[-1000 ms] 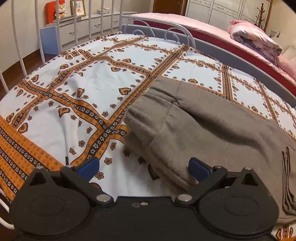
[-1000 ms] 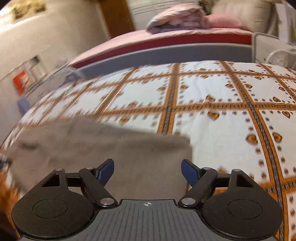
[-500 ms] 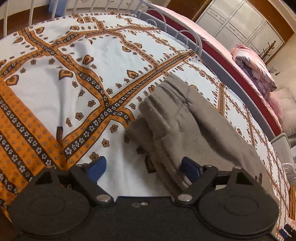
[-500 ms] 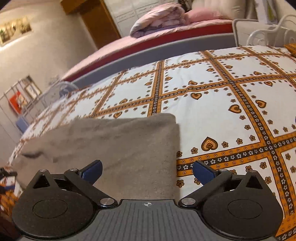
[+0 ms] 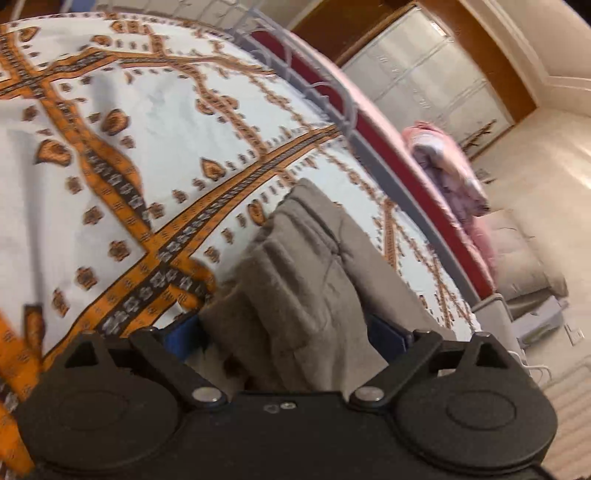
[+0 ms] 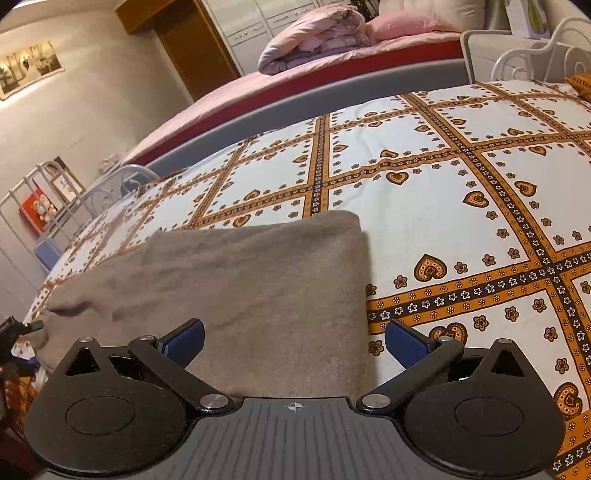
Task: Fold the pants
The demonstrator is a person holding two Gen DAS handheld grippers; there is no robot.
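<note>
Closest to the left wrist camera, the left hand-held gripper point(image 5: 286, 334) has its jaws spread wide, and the bunched, folded end of the grey pants point(image 5: 295, 288) lies between its blue pads point(image 5: 384, 332). Whether those pads touch the cloth cannot be told, since this view is blurred and tilted. In the right wrist view, the right hand-held gripper point(image 6: 293, 339) is also spread wide; its left pad sits over the pants point(image 6: 236, 291), while its right pad sits over the bare bedspread point(image 6: 461, 229), with the straight right edge of the pants running between the two pads. Nothing is pinched by either one.

The pants lie folded flat into a thick rectangle on the bedspread, which is white with orange and black bands and heart shapes. At the far left edge of the right view, a small part of the left hand-held gripper point(image 6: 14, 332) shows beside the left end of the pants.

Beyond the pants, the bedspread point(image 5: 110, 155) stretches on to a white metal bed frame point(image 6: 535, 48). Behind that stands a second bed with a pink sheet point(image 6: 240, 92), and a rolled pink quilt point(image 6: 314, 33) rests on it. Farthest off are a pale wardrobe point(image 5: 436, 81) and a framed picture point(image 6: 29, 66) on the wall.
</note>
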